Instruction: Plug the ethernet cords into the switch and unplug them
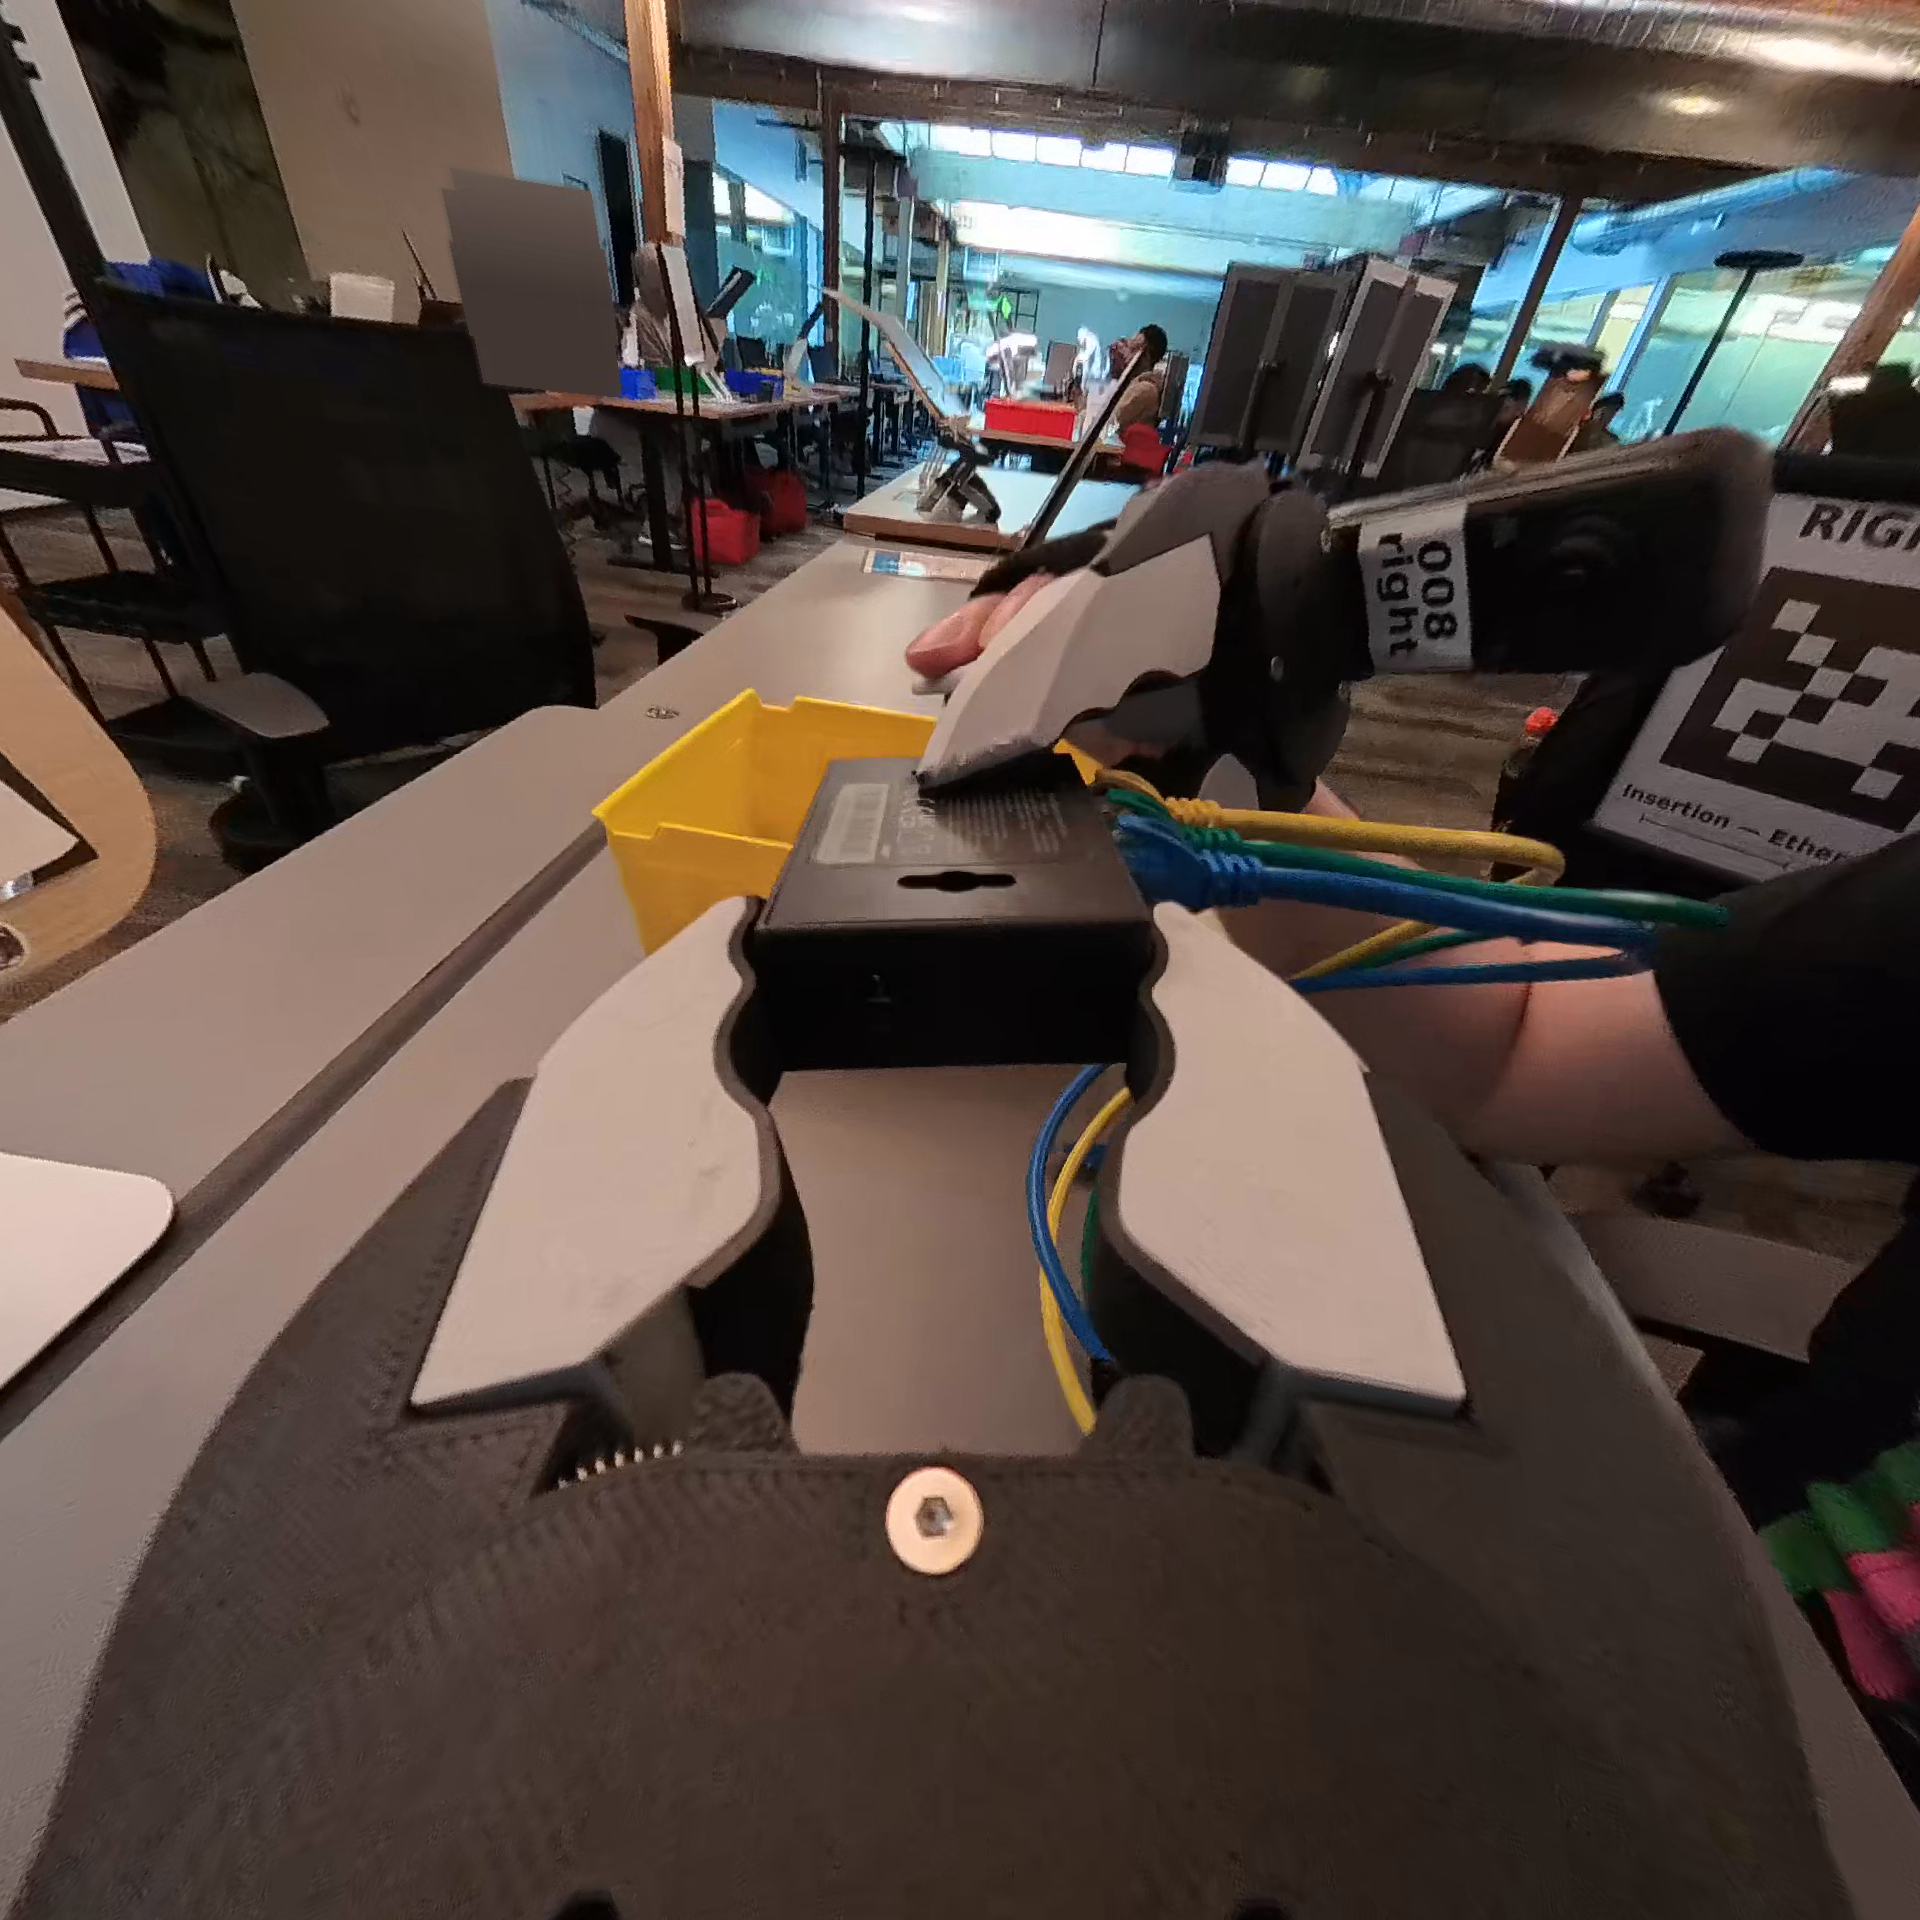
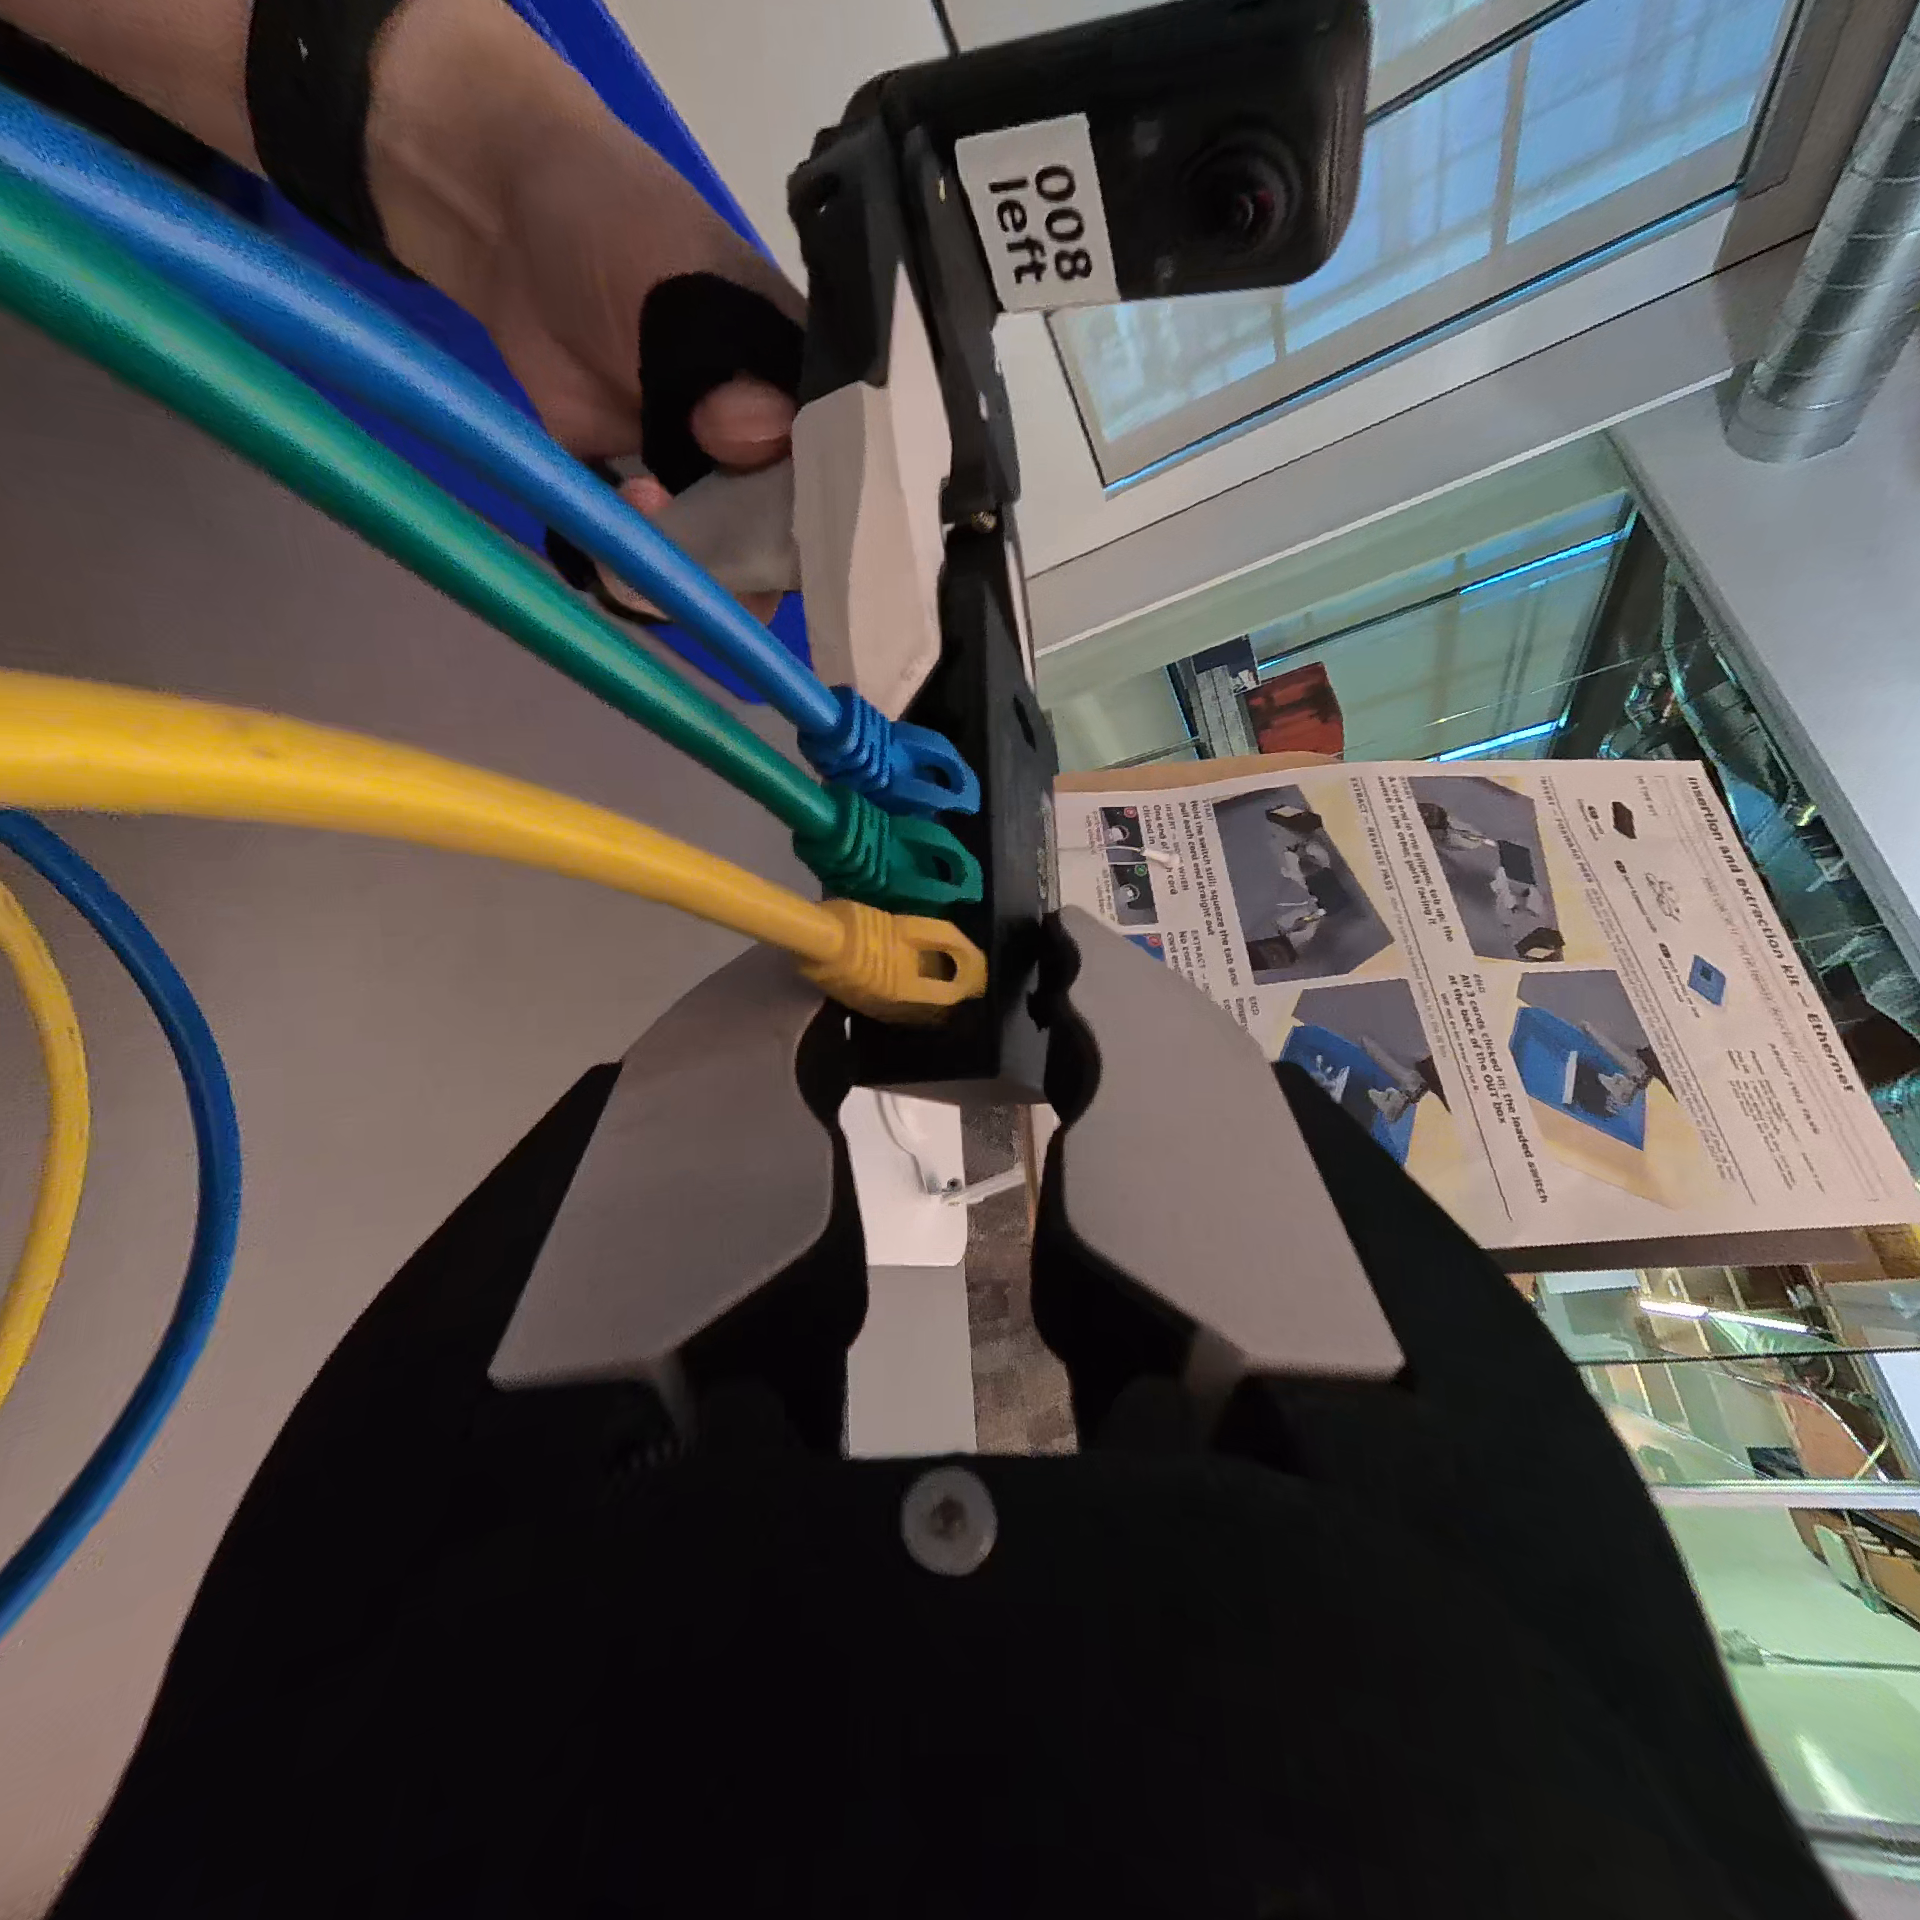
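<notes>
The black plastic ethernet switch, a flat rectangular box, sits pinched between the tips of my left tongs, lifted clear of the grey tabletop that shows beneath it, so the box cannot slide while the cords are worked. My right tongs come in from the far right corner of the box and close across its thin edge right beside the yellow ethernet cord, whose plug is seated in the port nearest those tips; whether the left finger also bears on the yellow boot I cannot tell. The green ethernet cord sits in the next port along and the blue ethernet cord in the one after, nearest my left tongs, all three trailing off to the right of that tool and looping under it. I judge the plugging half done, and the two-sided hold is there to brace the switch for the first pull. Just beyond the left tips stands an open yellow plastic bin; past my right tongs hangs a printed instruction sheet
</notes>
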{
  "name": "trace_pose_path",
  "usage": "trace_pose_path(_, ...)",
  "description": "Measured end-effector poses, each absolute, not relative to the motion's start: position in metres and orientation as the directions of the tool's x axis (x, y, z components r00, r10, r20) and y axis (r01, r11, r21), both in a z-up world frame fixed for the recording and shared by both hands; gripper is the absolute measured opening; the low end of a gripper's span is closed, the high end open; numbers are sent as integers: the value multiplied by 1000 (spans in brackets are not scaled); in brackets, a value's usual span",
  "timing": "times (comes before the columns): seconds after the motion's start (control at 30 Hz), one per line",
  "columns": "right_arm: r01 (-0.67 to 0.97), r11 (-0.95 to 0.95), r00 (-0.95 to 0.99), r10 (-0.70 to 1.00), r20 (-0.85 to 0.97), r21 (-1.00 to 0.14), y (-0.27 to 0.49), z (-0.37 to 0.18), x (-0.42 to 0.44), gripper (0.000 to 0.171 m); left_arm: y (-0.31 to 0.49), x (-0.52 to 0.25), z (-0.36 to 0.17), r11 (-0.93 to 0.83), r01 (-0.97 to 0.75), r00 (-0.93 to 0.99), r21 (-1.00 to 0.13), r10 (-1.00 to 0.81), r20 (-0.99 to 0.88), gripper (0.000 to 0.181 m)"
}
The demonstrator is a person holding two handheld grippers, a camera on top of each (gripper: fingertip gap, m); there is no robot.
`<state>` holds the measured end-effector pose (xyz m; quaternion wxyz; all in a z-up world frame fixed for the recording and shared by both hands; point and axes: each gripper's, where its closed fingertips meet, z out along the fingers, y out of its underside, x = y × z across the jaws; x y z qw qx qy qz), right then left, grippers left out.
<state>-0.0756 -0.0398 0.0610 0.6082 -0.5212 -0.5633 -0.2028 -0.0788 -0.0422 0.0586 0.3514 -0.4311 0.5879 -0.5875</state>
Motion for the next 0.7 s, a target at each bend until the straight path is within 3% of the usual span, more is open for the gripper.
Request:
trace_pose_path(0.23, 838, 384, 296, 275, 915, -387, -32, 64, -74, 36, -37, -80, 69, 29, -54, -284, -998, -959, -13, 64)
trace_pose_path(0.33, 798, 408, 327, 324, 888, -443, -41, 69, -80, 34, -38, -89, 74, 210, -16, -256, -978, -946, -199, 65)
trace_pose_path(0.47, 727, 391, 374, 464, 803, -564, -52, 67, -85, 34, -40, -100, 72, 564, -37, -146, -825, -819, -554, 73)
trace_pose_path(0.6, 653, 358, 364, 625, 690, -668, -61, 55, -98, 35, -52, -92, 59, 774, -69, -96, -630, -633, -768, 47)
trace_pose_path(0.7, 687, 312, 336, 665, 668, -656, -62, 42, -96, 35, -58, -86, 45, 846, -96, -115, -524, -533, -838, 37)
